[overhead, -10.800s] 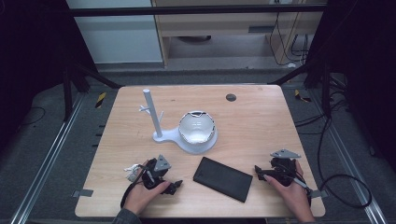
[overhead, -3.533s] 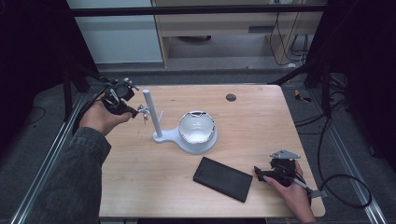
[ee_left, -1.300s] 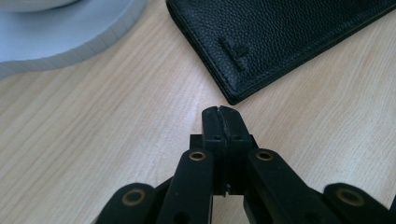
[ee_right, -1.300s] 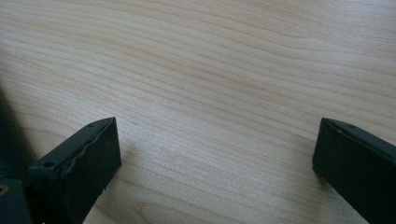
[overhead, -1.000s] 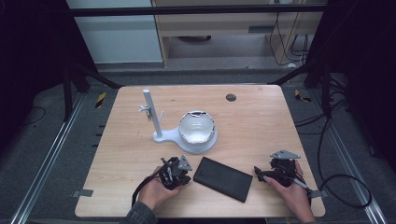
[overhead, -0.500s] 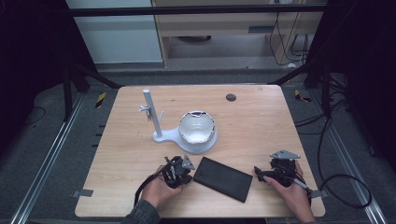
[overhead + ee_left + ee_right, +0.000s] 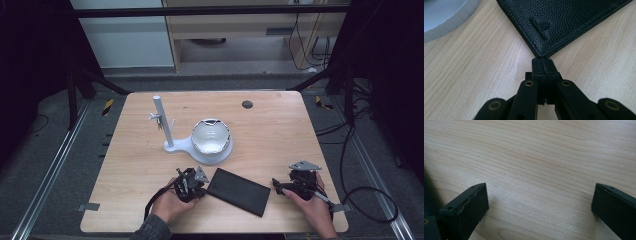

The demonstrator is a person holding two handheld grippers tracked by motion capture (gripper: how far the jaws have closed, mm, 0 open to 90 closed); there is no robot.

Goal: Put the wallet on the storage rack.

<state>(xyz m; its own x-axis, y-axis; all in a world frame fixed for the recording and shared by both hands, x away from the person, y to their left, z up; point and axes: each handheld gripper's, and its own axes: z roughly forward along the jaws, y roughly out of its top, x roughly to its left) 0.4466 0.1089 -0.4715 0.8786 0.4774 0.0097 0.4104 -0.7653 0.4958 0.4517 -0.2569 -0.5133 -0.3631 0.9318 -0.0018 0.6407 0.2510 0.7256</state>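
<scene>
A flat black wallet (image 7: pixel 239 191) of pebbled leather, with a small embossed mark near one corner and neat stitched edges, lies on the wooden tabletop (image 7: pixel 270 135) between the two hand-held tools. The left tool (image 7: pixel 196 186), jaws pressed together with nothing between them, points its tips at the wallet's nearest corner, touching or all but touching it. The right tool (image 7: pixel 278 187) rests just past the wallet's other end, jaws spread wide over bare wood, holding nothing. One wallet, two tools and one white stand (image 7: pixel 172 141) are on the tabletop. The stand rises just beyond the left tool: a single upright post with small pegs on a round base that carries a shiny domed piece (image 7: pixel 210 136). A small dark disc (image 7: pixel 247 104) sits well beyond both tools, near the far edge. Nothing lies between either tool and the wallet.
</scene>
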